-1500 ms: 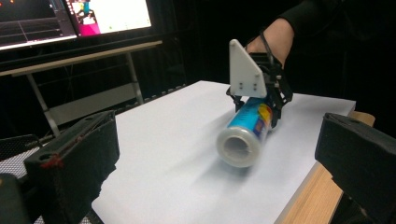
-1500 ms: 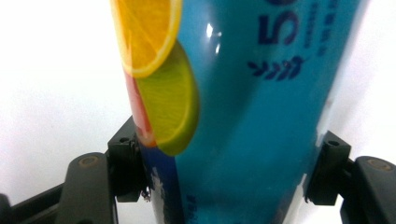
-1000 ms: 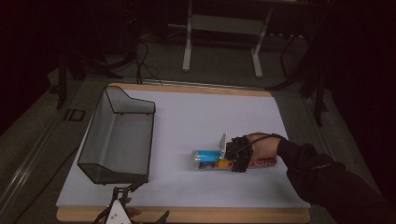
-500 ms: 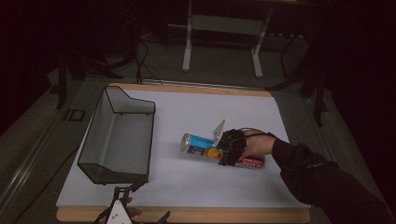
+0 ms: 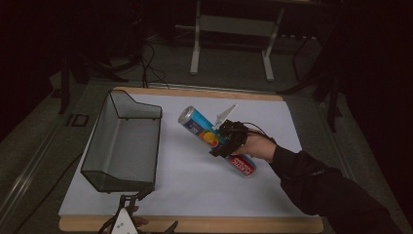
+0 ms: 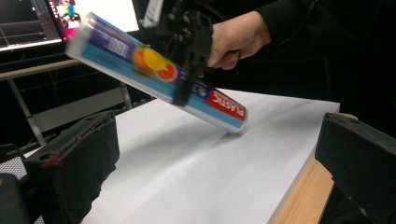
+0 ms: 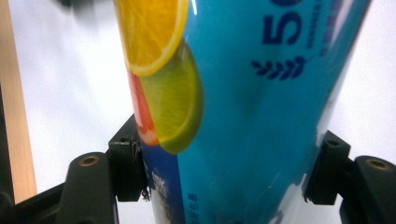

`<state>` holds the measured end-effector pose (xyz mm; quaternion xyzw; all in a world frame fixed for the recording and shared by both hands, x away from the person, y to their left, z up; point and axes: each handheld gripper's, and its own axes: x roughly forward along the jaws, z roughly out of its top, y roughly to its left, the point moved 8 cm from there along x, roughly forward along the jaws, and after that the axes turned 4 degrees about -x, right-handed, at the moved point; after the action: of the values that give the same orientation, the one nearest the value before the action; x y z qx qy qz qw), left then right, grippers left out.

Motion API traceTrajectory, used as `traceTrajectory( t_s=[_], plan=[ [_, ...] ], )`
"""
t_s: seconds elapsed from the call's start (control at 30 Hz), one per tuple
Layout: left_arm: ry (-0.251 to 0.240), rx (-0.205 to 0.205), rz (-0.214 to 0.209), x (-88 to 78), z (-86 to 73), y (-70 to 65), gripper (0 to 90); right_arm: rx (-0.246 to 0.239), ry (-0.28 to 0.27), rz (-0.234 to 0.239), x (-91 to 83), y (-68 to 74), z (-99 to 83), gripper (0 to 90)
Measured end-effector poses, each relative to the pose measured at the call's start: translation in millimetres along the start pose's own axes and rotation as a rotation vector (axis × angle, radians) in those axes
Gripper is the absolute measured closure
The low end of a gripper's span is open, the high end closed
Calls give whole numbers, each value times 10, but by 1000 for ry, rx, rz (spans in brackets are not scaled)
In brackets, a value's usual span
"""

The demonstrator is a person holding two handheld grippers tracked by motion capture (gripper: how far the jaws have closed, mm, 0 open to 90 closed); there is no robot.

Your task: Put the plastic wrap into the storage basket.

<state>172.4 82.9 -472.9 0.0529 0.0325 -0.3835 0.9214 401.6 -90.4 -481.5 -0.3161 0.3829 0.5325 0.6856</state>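
A long blue tube of plastic wrap [image 5: 198, 126], printed with citrus slices and a red label, hangs tilted over the white sheet [image 5: 190, 187]. Its silver-capped end points up and toward the basket, and its red-labelled end stays low near the sheet. My right gripper [image 5: 223, 140] is shut on the tube's middle, with a hand behind it. In the right gripper view the tube [image 7: 243, 107] sits between both pads [image 7: 127, 164]. My left gripper [image 5: 130, 208] rests at the table's front edge, open. From there I see the tube [image 6: 121, 51] and the right gripper [image 6: 189, 56] beyond my wide-apart jaws.
A black wire-mesh basket [image 5: 157, 146] stands on the left of the sheet, its open top up. The wooden table edge [image 5: 243, 225] runs along the front. A metal stand [image 5: 233, 27] and cables lie on the dark floor behind.
The tube went from lying flat on the sheet to being lifted by my right gripper. It moved left toward the basket and its capped end tipped upward. The left gripper stayed put.
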Motion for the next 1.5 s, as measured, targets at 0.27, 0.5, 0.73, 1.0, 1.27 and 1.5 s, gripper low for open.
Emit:
traceTrajectory(
  t_s=[0.27,0.5,0.73,1.0,1.27,1.5],
  plan=[
    [2,4,-11,26,5,-8,6,56,-85,-19,41,114,335,315],
    [-2,-2,-20,40,12,-10,6,100,-179,20,122,274,680,315],
    [-3,-6,-14,42,15,8,6,185,-309,43,122,353,1081,315],
    [-8,-15,-8,22,22,29,6,249,-393,-8,124,272,1411,316],
    [-15,-21,-12,19,30,37,6,320,-476,-2,172,250,1694,316],
    [-22,-20,-5,11,41,47,6,336,-510,3,233,334,1986,316]
  ],
)
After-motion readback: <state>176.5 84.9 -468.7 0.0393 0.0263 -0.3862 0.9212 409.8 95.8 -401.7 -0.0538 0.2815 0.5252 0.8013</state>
